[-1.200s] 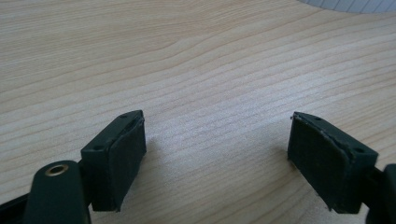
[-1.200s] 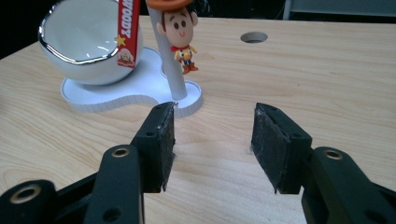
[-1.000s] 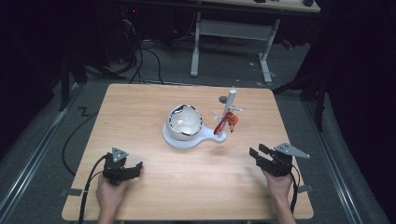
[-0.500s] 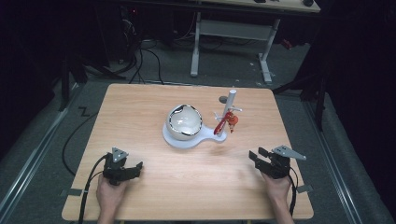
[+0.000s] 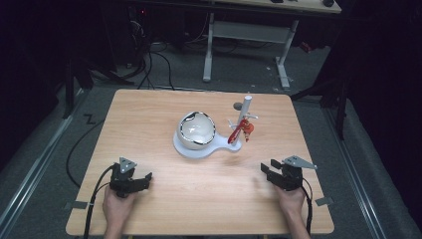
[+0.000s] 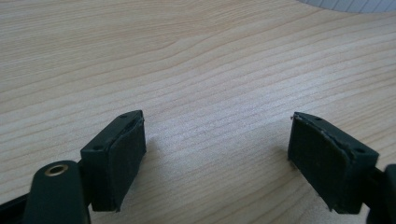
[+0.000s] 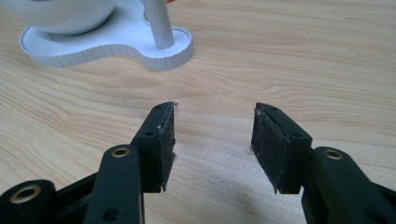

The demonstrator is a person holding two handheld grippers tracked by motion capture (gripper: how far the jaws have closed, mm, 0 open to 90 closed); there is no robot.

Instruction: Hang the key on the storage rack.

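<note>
White stand (image 5: 199, 148) runs lengthwise bowl-left to upright post-right; both tongs (image 5: 141, 180) (image 5: 267, 171) spread, empty

Light wooden table (image 5: 164, 119) evenly lit from above, surroundings near black; soft shadows; near black tongs' bases blurred in gripper views.

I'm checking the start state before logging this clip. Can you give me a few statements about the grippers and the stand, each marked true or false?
1. The left gripper is open with nothing between its jaws. True.
2. The right gripper is clamped on the post. False: it is open, short of the white stand.
3. The bowl sits on the white stand. True.
4. The red thing lies flat on the table. False: it hangs at the post.
</note>
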